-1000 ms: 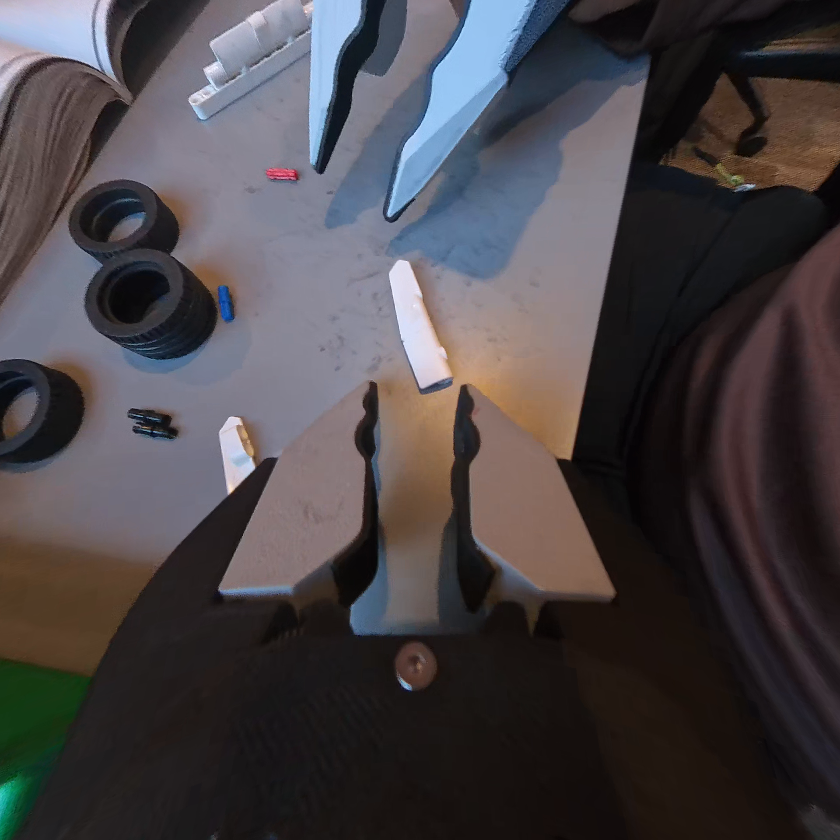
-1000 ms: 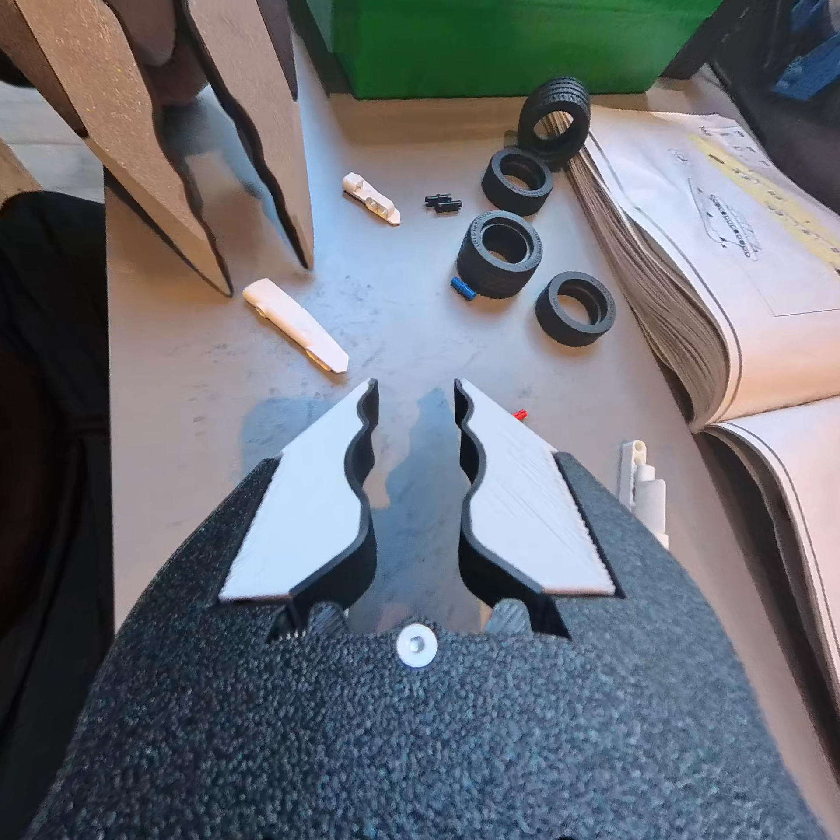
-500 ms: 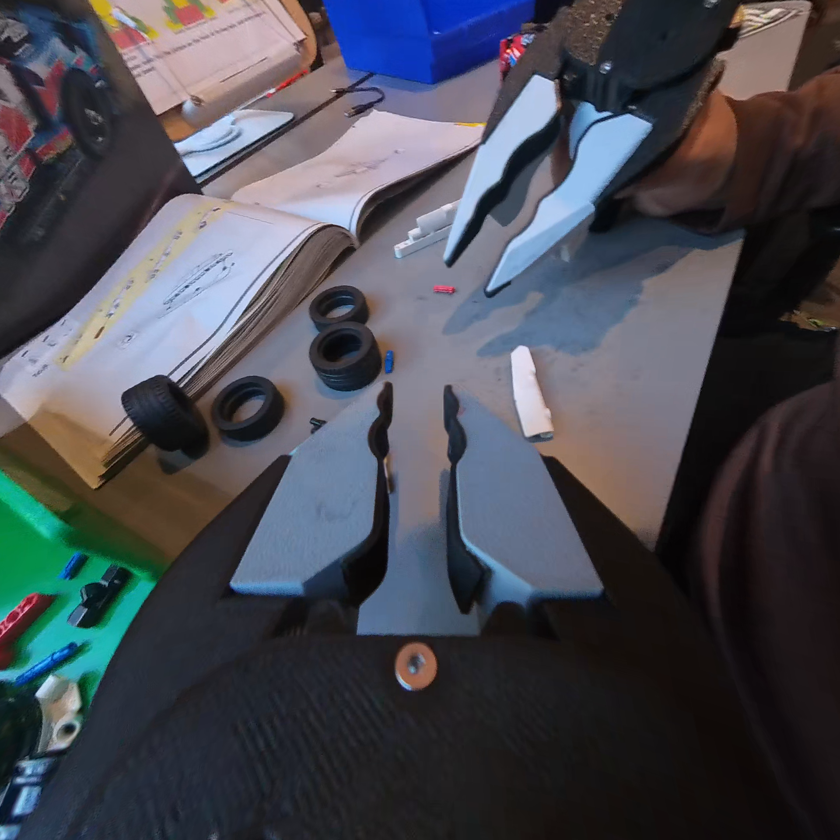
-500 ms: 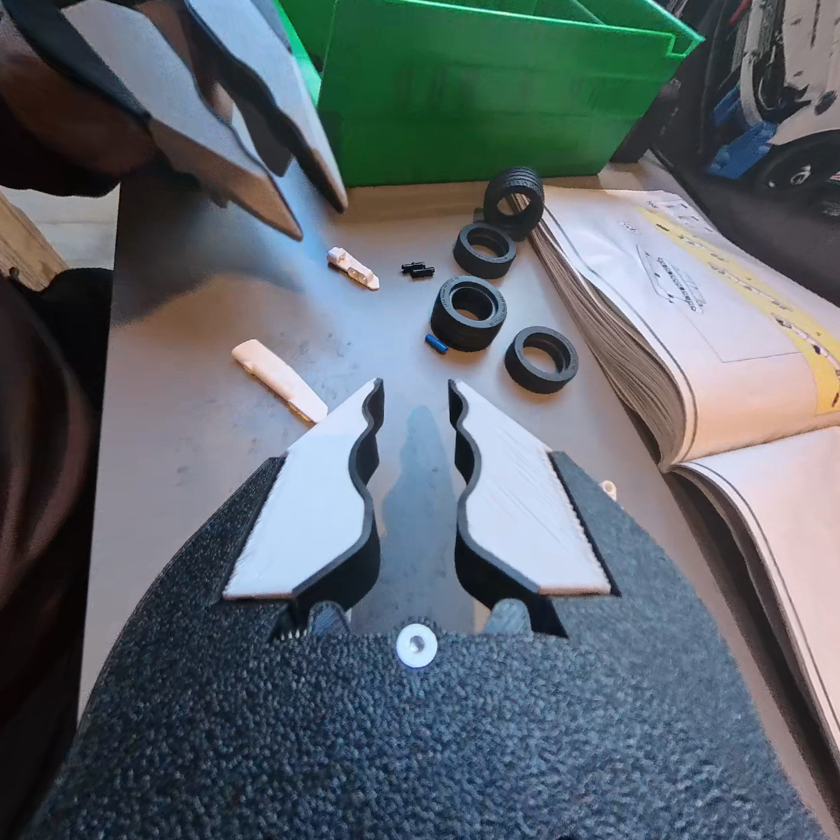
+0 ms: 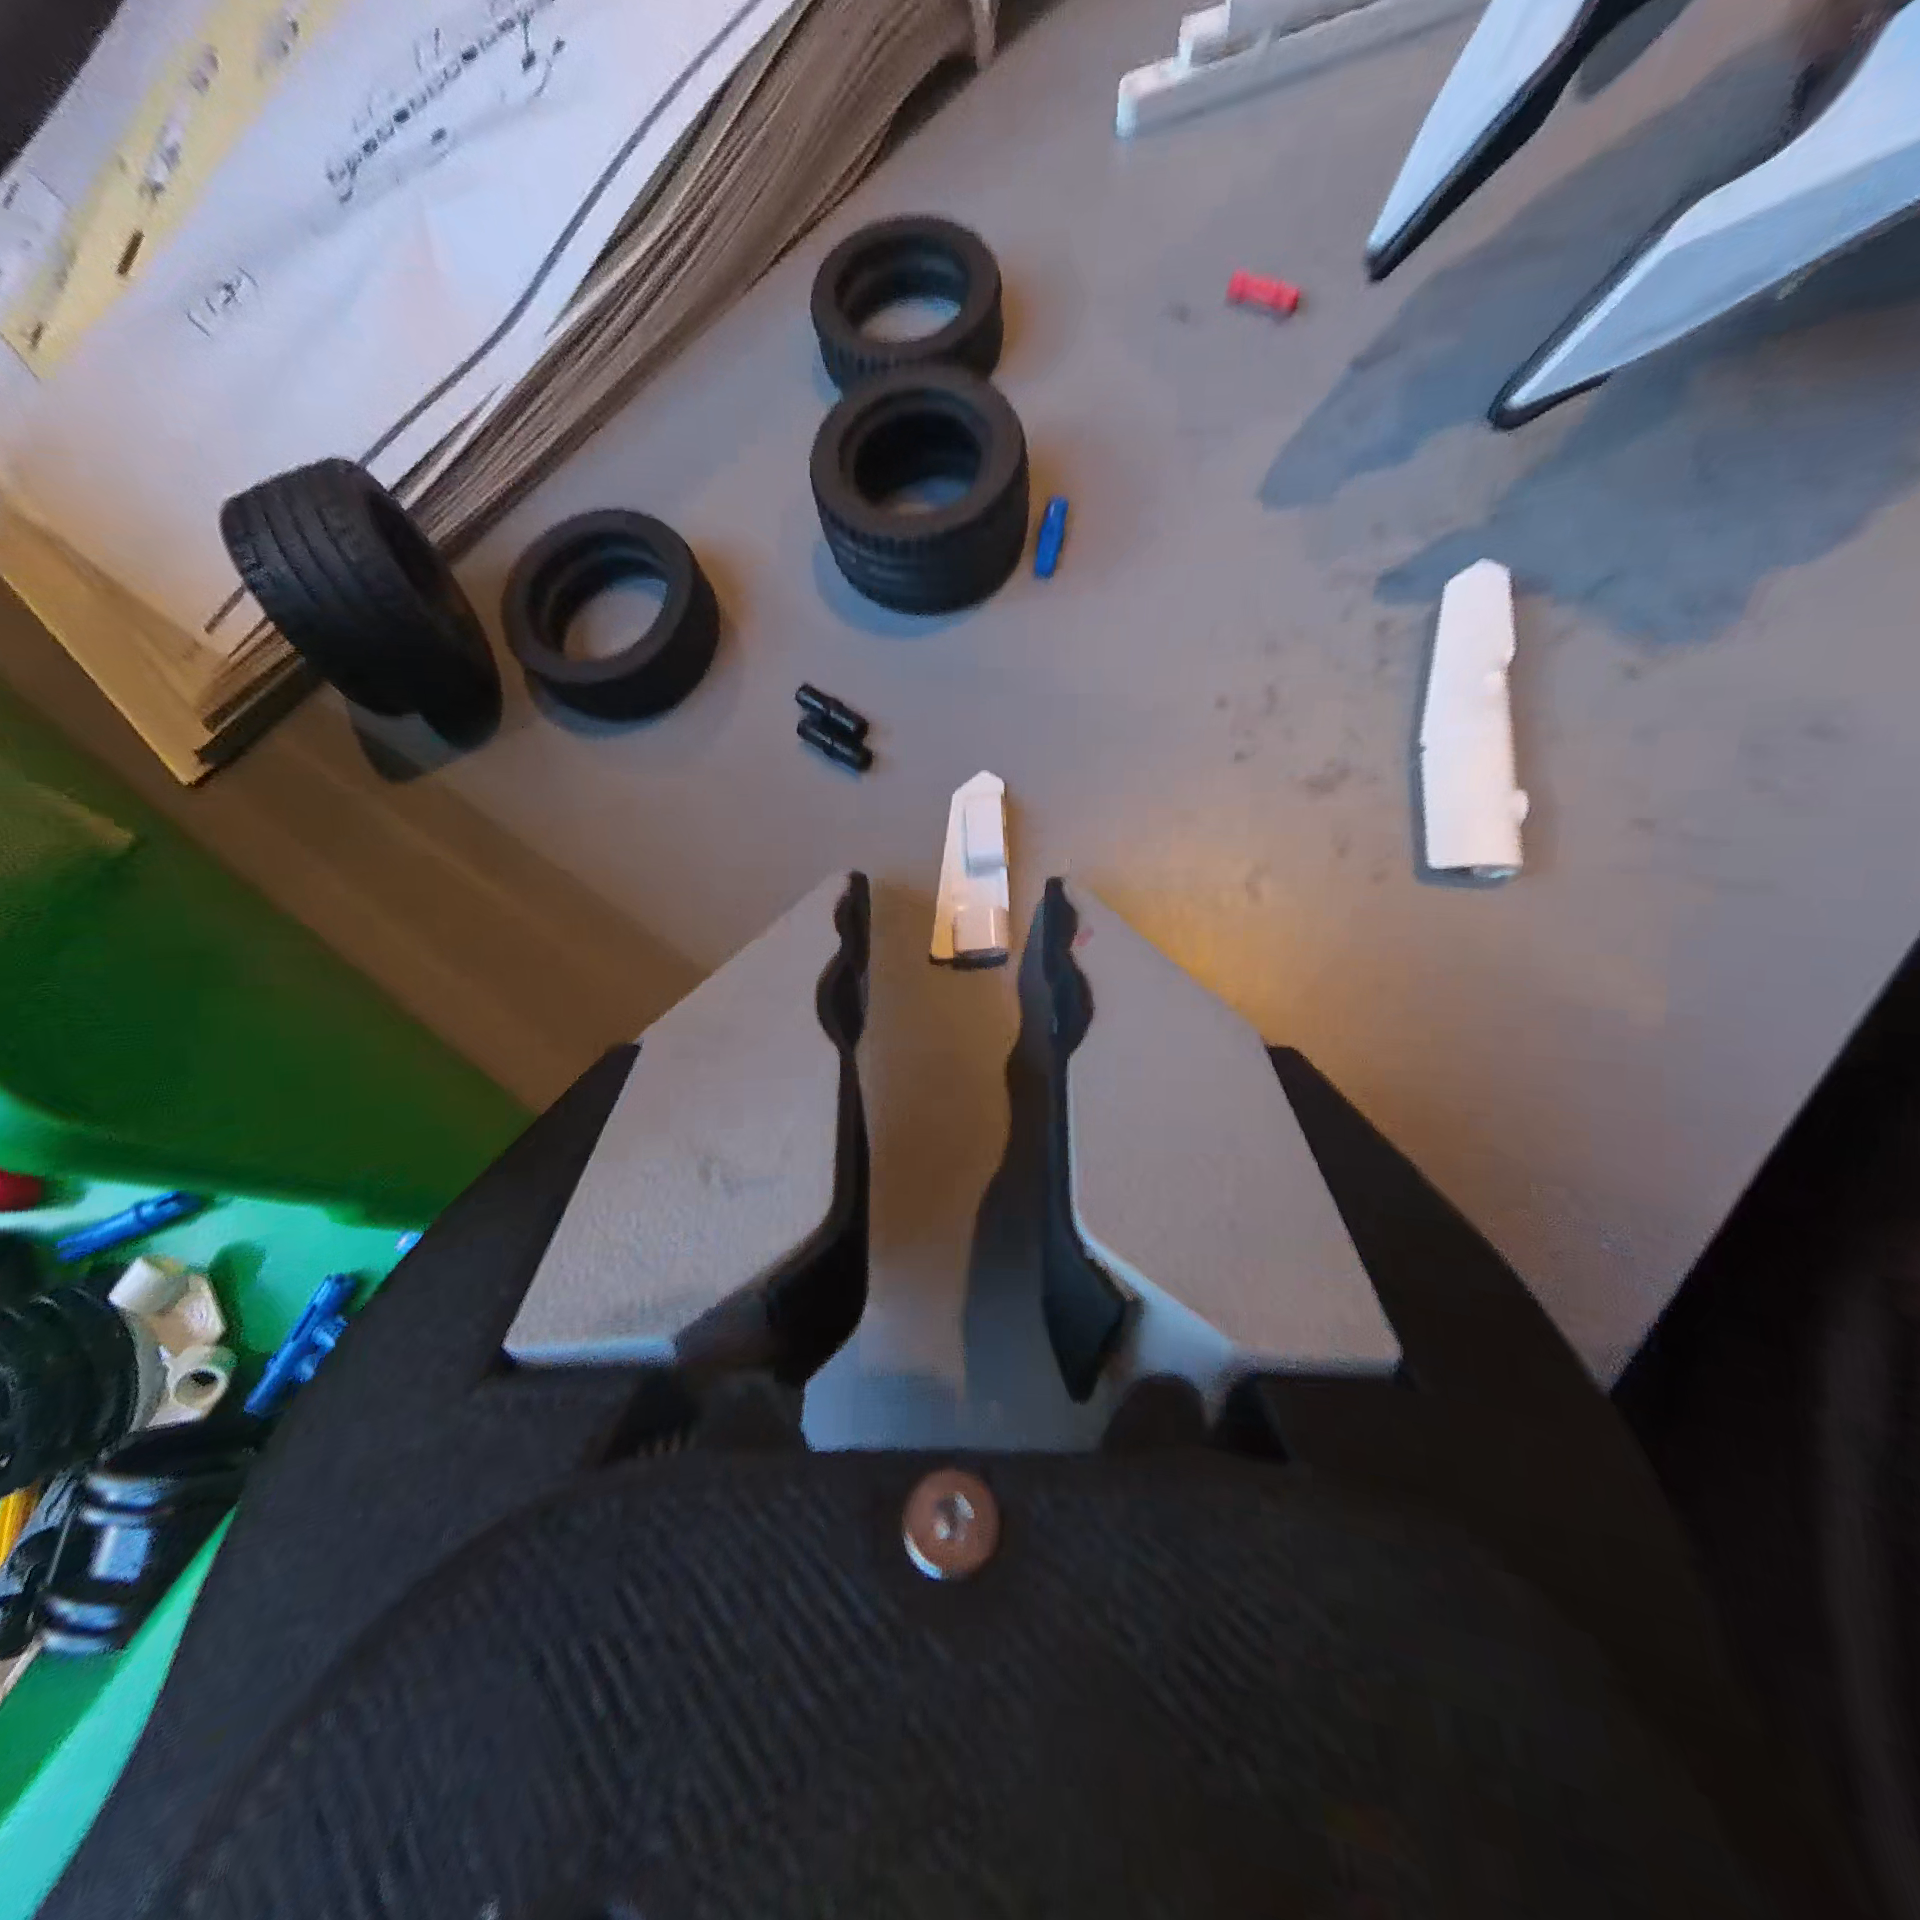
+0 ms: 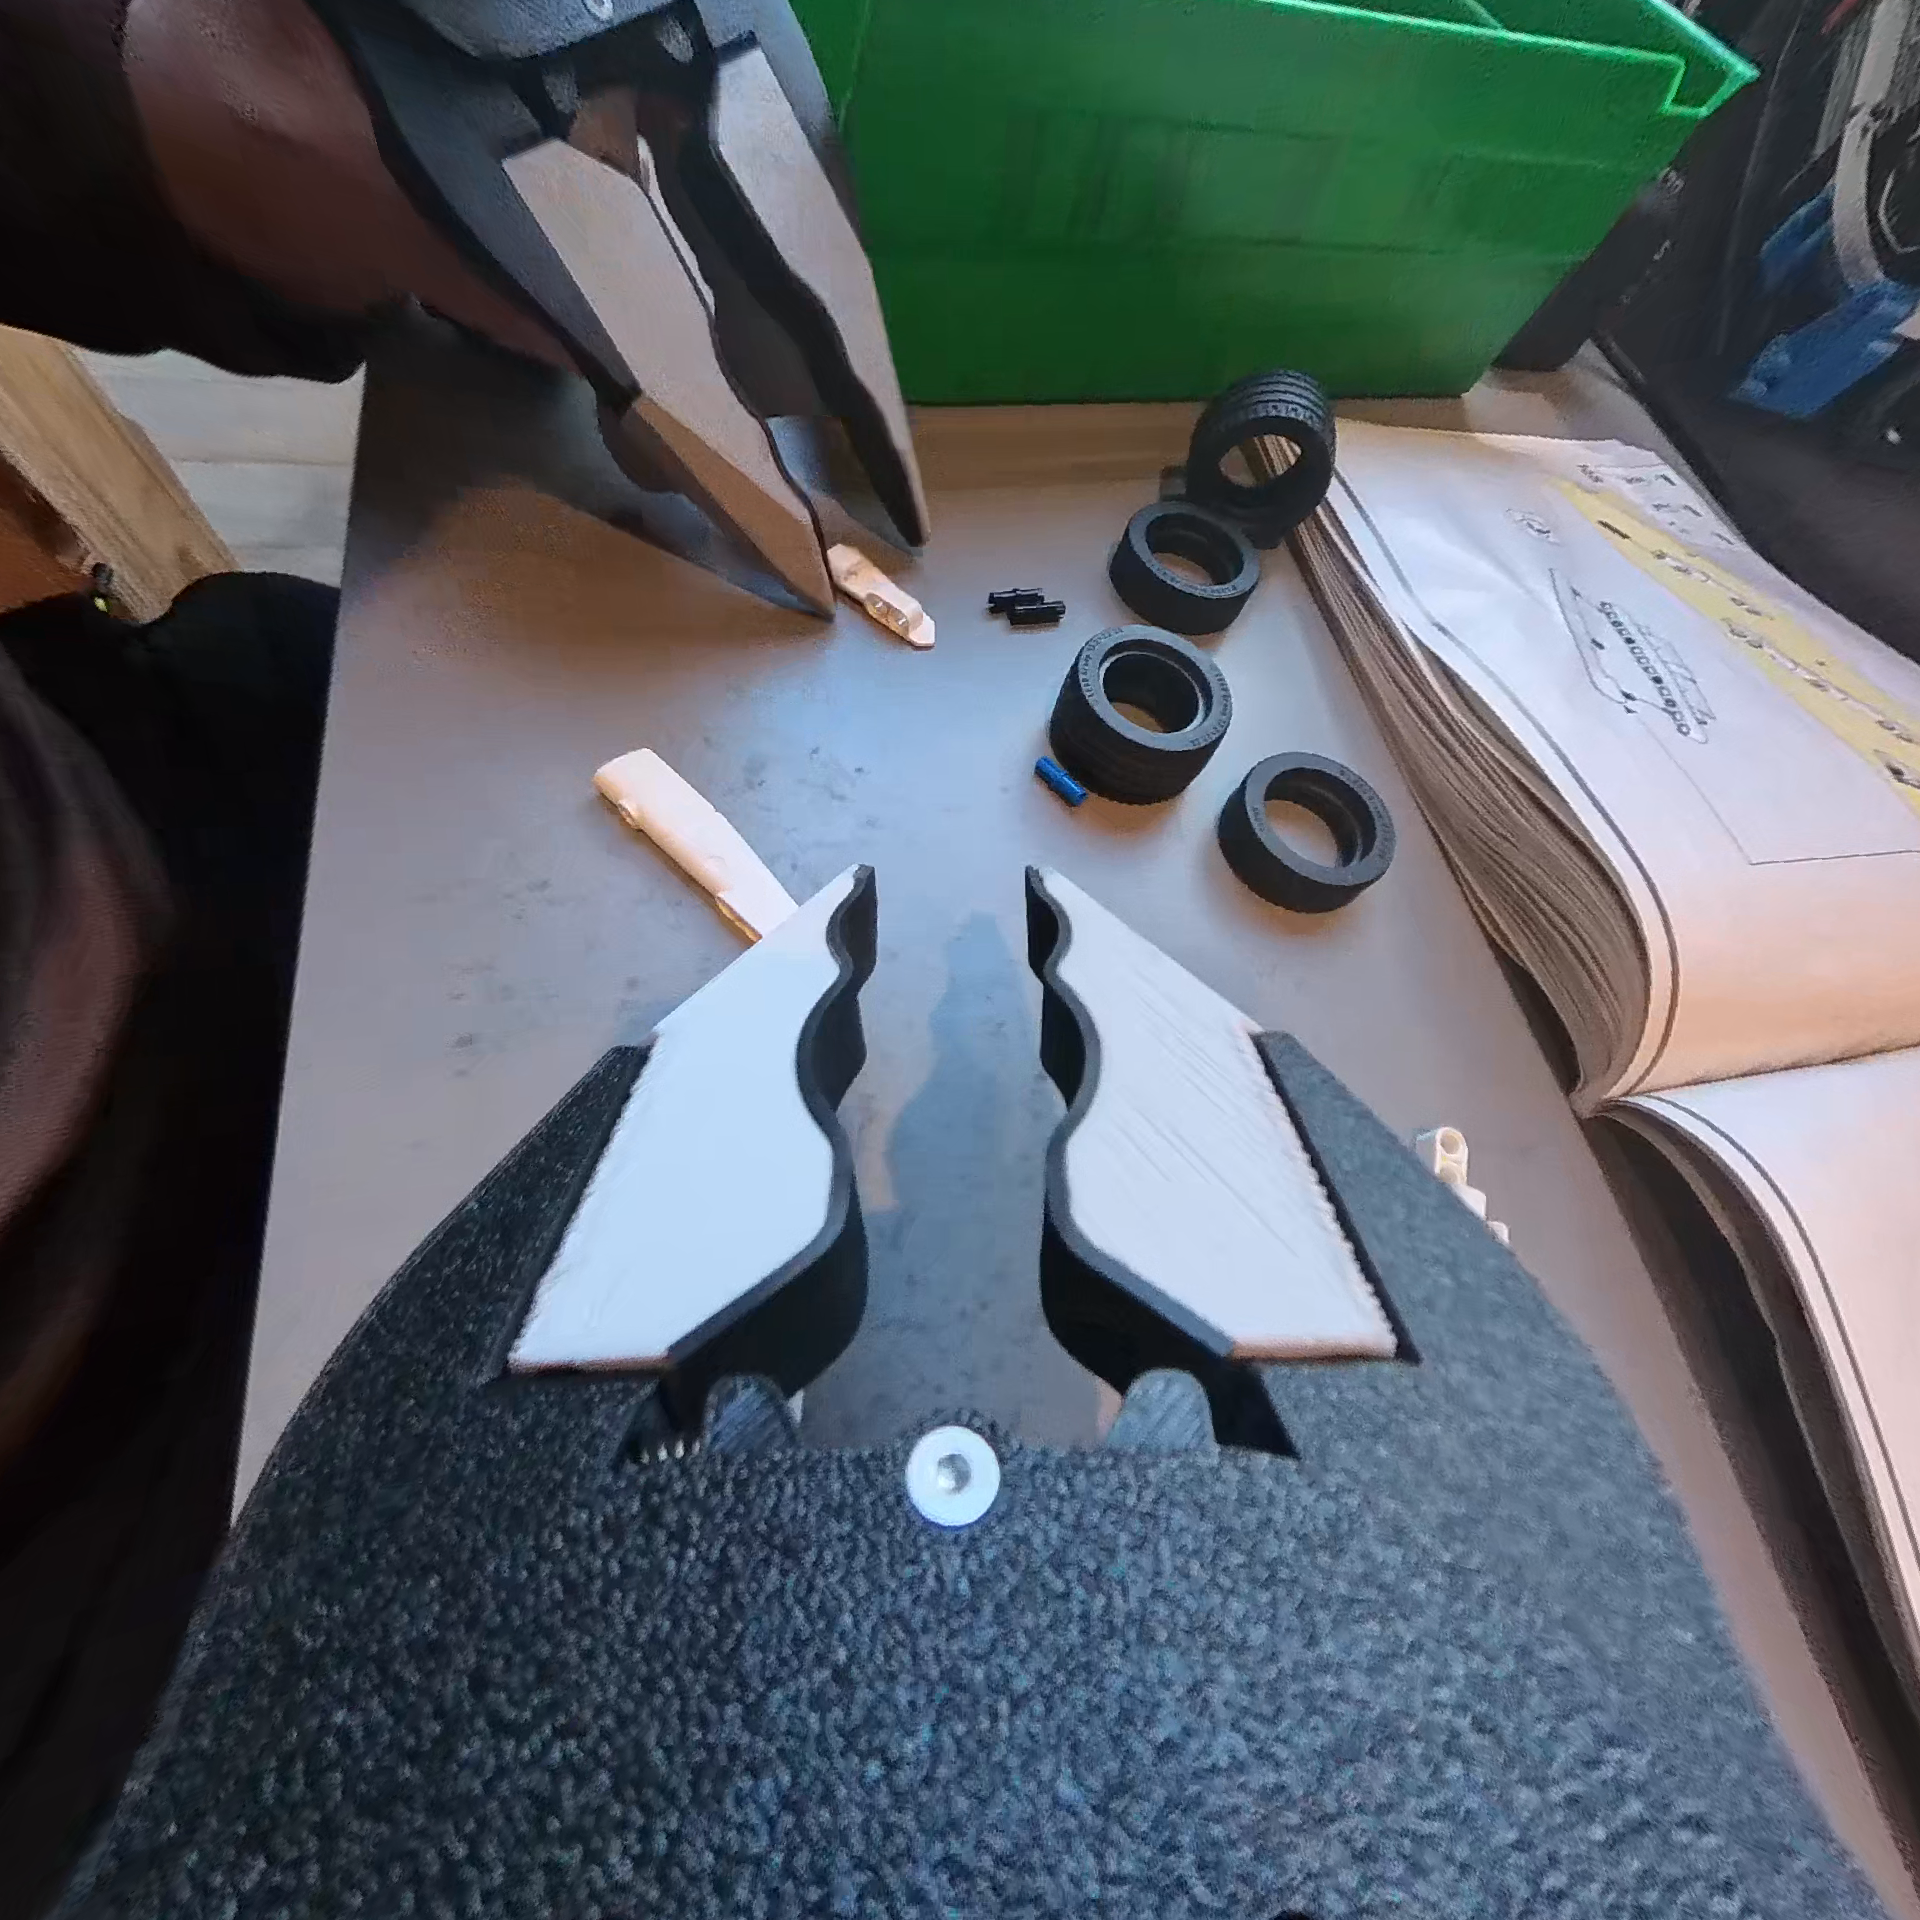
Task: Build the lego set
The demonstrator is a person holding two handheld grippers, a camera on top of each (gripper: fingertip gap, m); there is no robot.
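Left gripper (image 5: pixel 951 896) spread open, empty, tips flanking the near end of the small white piece (image 5: pixel 974 873) on the grey table (image 5: pixel 1195 675). Right gripper (image 6: pixel 948 894) also parted, holding nothing. Longer white piece (image 5: pixel 1473 727) lies at 2 o'clock of the small one; black tires (image 5: pixel 920 509) at 12.

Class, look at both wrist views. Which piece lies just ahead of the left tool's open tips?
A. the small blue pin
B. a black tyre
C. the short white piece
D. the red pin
C: the short white piece lies on the table just in front of the gap of the left tool, whose jaws stand apart; the right wrist view shows the same.
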